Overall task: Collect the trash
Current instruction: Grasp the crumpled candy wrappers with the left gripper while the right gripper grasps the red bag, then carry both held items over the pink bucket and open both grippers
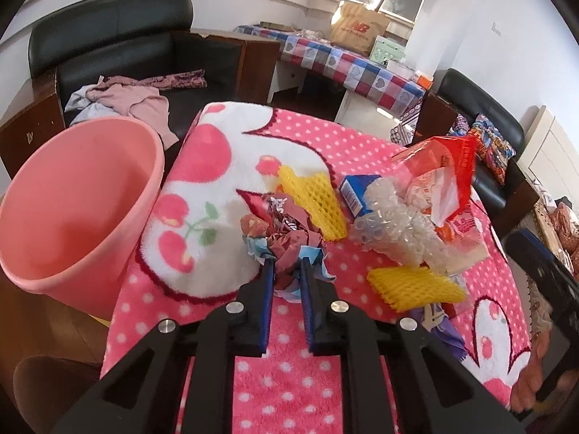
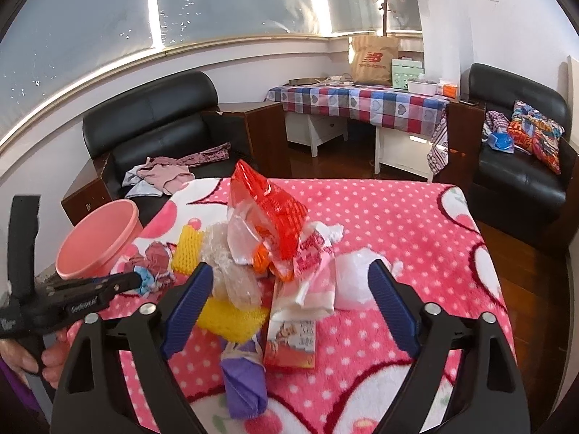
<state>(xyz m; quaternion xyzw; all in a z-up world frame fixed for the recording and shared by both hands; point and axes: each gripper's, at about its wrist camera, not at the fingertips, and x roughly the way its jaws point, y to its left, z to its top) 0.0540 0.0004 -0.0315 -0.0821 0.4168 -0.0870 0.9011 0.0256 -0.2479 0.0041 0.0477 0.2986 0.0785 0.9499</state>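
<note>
The left gripper (image 1: 286, 262) is squeezed tight on a crumpled wrapper (image 1: 286, 231), a scrunched ball of dark red, silver and light blue paper in the middle of the left wrist picture. Its blue fingers (image 1: 268, 289) press on the ball from both sides. The ball sits on a fluffy pink blanket (image 1: 289, 379) with white dots and cherries. A pink bin (image 1: 72, 199) stands at the left of that picture, just beside the blanket's edge. To the right of the ball lies the rest of the trash: a yellow foam net (image 1: 315, 199), a small blue box (image 1: 356, 193), some bubble wrap (image 1: 394, 224), a red plastic bag (image 1: 445, 170) and a second yellow net (image 1: 416, 285). In the right wrist picture the right gripper (image 2: 289, 282) is spread wide and grips nothing. The pile sits between and beyond its blue fingers (image 2: 389, 303), with a purple wrapper (image 2: 246, 383) low in the middle. A hand (image 2: 50, 358) shows at the lower left there.
</note>
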